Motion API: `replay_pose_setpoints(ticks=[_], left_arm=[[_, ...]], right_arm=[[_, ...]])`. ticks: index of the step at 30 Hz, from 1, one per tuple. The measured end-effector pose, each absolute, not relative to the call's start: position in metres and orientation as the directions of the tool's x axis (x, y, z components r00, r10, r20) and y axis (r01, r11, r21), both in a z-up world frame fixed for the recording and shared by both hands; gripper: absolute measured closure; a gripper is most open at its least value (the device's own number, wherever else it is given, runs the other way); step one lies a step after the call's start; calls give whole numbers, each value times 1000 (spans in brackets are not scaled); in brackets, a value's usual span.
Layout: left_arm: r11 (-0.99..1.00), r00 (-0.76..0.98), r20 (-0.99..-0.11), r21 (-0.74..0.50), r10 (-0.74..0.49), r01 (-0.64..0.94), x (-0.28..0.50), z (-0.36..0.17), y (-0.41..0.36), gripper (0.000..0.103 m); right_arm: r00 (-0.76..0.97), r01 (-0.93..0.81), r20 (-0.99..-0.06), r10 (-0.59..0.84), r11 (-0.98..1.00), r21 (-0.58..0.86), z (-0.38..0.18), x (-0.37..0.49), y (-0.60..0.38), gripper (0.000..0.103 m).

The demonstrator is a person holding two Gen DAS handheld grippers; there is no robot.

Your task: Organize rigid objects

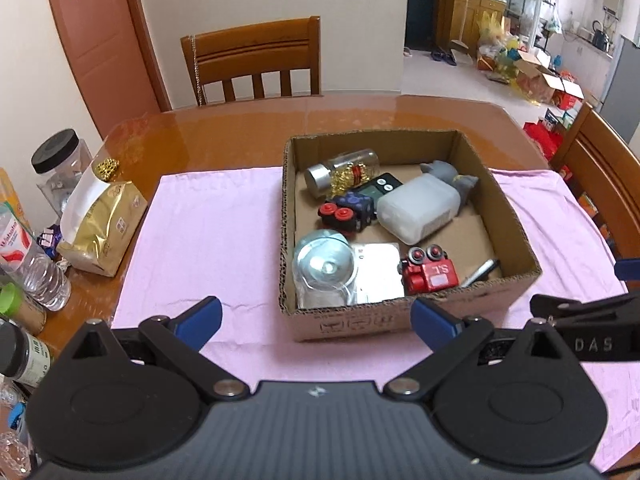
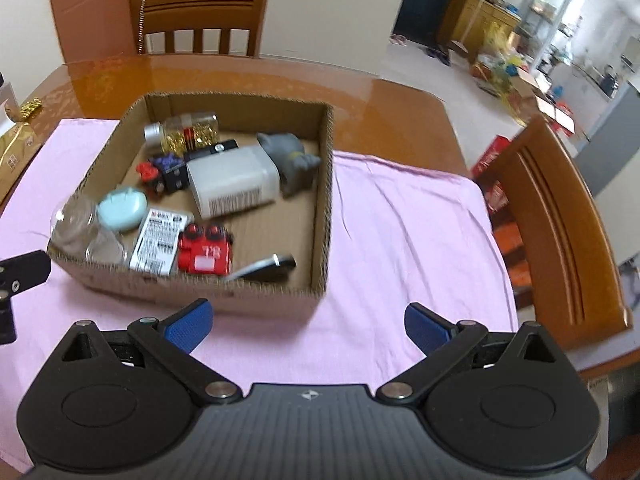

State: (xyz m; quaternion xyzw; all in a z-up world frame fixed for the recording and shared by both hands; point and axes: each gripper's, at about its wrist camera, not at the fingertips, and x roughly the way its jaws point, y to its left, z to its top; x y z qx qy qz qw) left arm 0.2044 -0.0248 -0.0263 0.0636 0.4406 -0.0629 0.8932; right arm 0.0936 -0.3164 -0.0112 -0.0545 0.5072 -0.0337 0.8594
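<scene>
An open cardboard box [image 1: 516, 216] [image 2: 326, 184] stands on a pink cloth [image 1: 208, 232] [image 2: 408, 240]. Inside lie a white plastic bottle [image 1: 418, 208] [image 2: 232, 182], a red toy truck [image 1: 430, 272] [image 2: 206, 254], a grey toy figure [image 1: 452, 178] [image 2: 294, 158], a jar of gold beads [image 1: 344, 174] [image 2: 188, 130], a dark block toy with red knobs [image 1: 346, 212] [image 2: 164, 172], a clear glass jar [image 1: 324, 272] [image 2: 80, 232], a printed packet [image 2: 158, 246] and a black pen [image 1: 482, 270] [image 2: 262, 268]. My left gripper [image 1: 316, 320] is open just before the box's near wall. My right gripper [image 2: 308, 322] is open and empty over the cloth by the box's near right corner.
A gold foil bag [image 1: 104, 228], a black-lidded jar [image 1: 60, 164] and a water bottle [image 1: 28, 256] crowd the table's left edge. Wooden chairs stand at the far side [image 1: 256, 60] and at the right [image 2: 560, 232]. The right gripper's finger [image 1: 580, 320] shows at the right of the left wrist view.
</scene>
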Motion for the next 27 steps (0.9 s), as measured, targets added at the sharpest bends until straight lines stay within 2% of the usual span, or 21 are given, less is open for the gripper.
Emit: replay_pose_setpoints(ticks=[11, 27], left_arm=[[980, 621, -782, 82, -50, 182, 183, -5, -31, 3], [985, 614, -789, 72, -40, 156, 180, -3, -26, 3]], right_arm=[[514, 47, -857, -45, 999, -24, 13, 65, -325, 0], [525, 51, -851, -28, 999, -2, 18, 60, -321, 0]])
